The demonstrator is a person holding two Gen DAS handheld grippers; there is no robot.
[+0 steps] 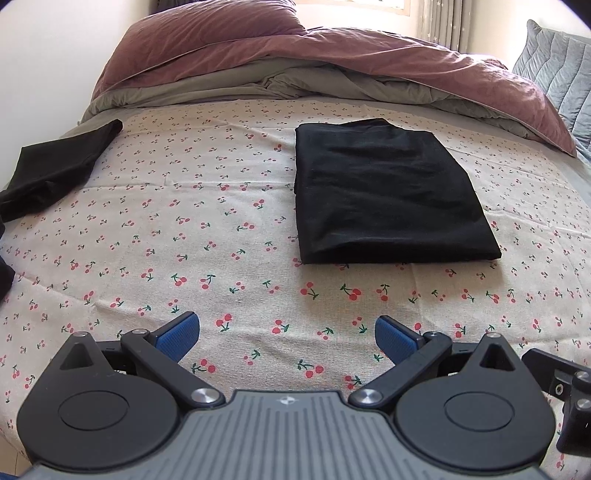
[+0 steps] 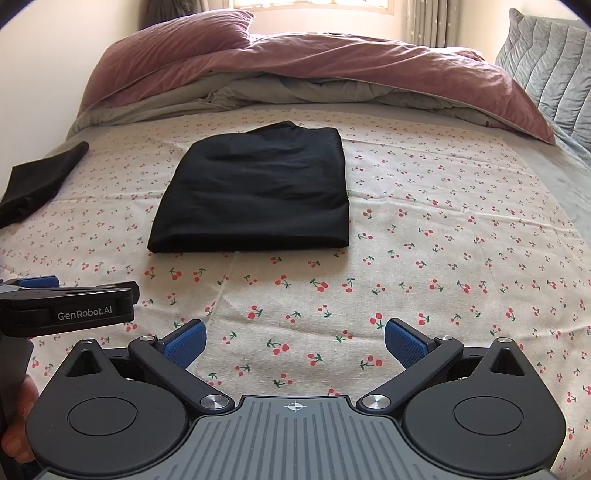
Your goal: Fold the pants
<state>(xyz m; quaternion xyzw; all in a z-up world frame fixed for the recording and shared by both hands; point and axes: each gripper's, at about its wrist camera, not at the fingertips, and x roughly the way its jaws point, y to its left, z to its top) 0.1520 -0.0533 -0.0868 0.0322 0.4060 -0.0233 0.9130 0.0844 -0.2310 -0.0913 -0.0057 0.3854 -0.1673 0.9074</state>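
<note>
On the bed point(image 1: 229, 192), mid-sheet, the black pants point(image 1: 388, 192) lie folded into a flat rectangular bundle; soft matte knit, faint creases across the top, rounded fold edge nearest the cameras, far edge slightly lumpy; from the right wrist the same pants point(image 2: 255, 192) sit left of centre, resting flat, touched by nothing.

Sheet point(image 2: 424, 258) is cream woven cotton printed with small red cherries on green stems; light wrinkles run across it.

Left tongs point(image 1: 287, 334) released, held low over the sheet near its front edge, well short of the pants; blue ribbed pads point(image 1: 397, 338) spread wide, black linkage arms, grey ridged body; nothing between the fingers.

Right tongs point(image 2: 293, 338) likewise released and empty; blue textured pads point(image 2: 184, 341) apart; also short of the pants. Left tongs point(image 2: 66, 304) show at the right view's left edge, side-on, black housing with white lettering.

Second dark garment point(image 1: 55, 166) lies crumpled at the left side of the bed, well apart from the pants.

Behind: bunched duvet point(image 1: 332, 55), dusty-pink velvety top with grey-green underside; pink pillow point(image 2: 177, 33) at the back left; grey quilted cushion point(image 2: 546, 55) with stitched channels at the right.
</note>
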